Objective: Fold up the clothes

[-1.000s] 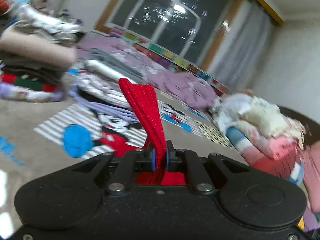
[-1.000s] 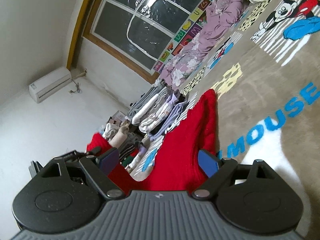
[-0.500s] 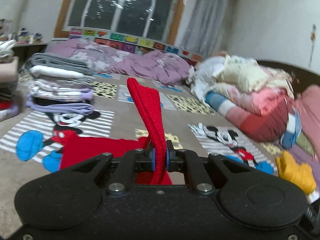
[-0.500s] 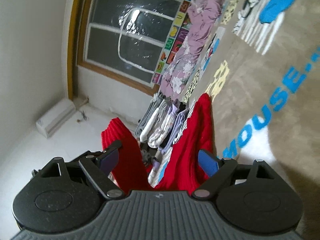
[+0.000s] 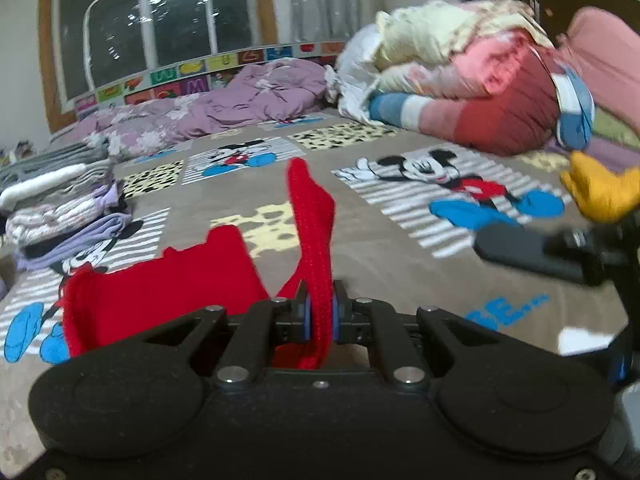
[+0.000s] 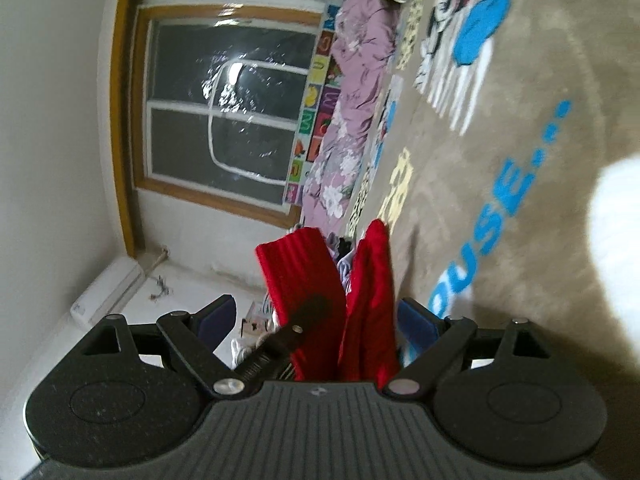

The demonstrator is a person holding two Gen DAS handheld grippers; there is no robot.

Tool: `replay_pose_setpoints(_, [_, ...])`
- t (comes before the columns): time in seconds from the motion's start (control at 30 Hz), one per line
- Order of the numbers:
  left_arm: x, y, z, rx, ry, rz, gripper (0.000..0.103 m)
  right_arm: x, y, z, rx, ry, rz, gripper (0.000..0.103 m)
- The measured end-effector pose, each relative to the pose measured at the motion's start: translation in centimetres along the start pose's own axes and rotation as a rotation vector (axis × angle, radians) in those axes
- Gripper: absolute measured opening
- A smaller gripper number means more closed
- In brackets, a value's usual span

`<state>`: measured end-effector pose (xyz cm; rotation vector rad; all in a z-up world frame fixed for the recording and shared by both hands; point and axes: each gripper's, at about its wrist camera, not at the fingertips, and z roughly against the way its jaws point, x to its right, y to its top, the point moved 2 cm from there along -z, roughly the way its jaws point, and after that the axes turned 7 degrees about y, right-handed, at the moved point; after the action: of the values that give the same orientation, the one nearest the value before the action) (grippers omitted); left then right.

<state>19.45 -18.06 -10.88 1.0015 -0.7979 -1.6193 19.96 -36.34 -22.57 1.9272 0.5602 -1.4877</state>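
Observation:
A red knit garment (image 5: 160, 280) lies partly on the Mickey Mouse blanket (image 5: 400, 264), and one folded strip of it rises up from my left gripper (image 5: 318, 320). That gripper is shut on the strip, its blue pads pressing both sides. In the right wrist view, my right gripper (image 6: 316, 320) stands open and wide, rolled onto its side. The red garment (image 6: 368, 300) hangs between its fingers without being pressed. A black part of the left gripper (image 6: 300, 324) also sits there. Part of the right gripper (image 5: 528, 252) shows at the right of the left wrist view.
A stack of folded clothes (image 5: 60, 200) stands at the left of the bed. A crumpled purple quilt (image 5: 240, 96) lies along the window side. Piled bedding and pillows (image 5: 480, 92) and a yellow cloth (image 5: 600, 192) fill the right.
My left gripper has swung right across the bed and rolled level, still holding the red strip. The right gripper has rolled further, and the lifted fold and left gripper now sit between its fingers.

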Motion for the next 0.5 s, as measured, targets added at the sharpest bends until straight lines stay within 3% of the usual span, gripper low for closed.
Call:
replay_pose_setpoints(0.27, [2.0, -1.5, -1.6, -0.046, -0.019, -0.136, 0.009, 0.9, 0.7, -0.4, 0.015, -0.01, -0.012, 0.087])
replay_pose_setpoints(0.33, [2.3, -1.7, -1.7, -0.061, -0.066, -0.157, 0.025, 0.9, 0.7, -0.5, 0.016, -0.013, -0.009, 0.087])
replay_pose_setpoints(0.37, [2.3, -1.6, -1.3, -0.058, -0.096, -0.154, 0.039, 0.9, 0.8, -0.4, 0.017, -0.015, -0.008, 0.087])
replay_pose_setpoints(0.4, [2.0, -1.5, -0.7, -0.045, -0.118, -0.144, 0.044, 0.9, 0.8, -0.4, 0.018, -0.017, -0.007, 0.087])
replay_pose_setpoints(0.5, [0.5, -0.9, 1.4, -0.03, -0.145, -0.118, 0.044, 0.7, 0.9, -0.4, 0.01, -0.033, 0.007, 0.087])
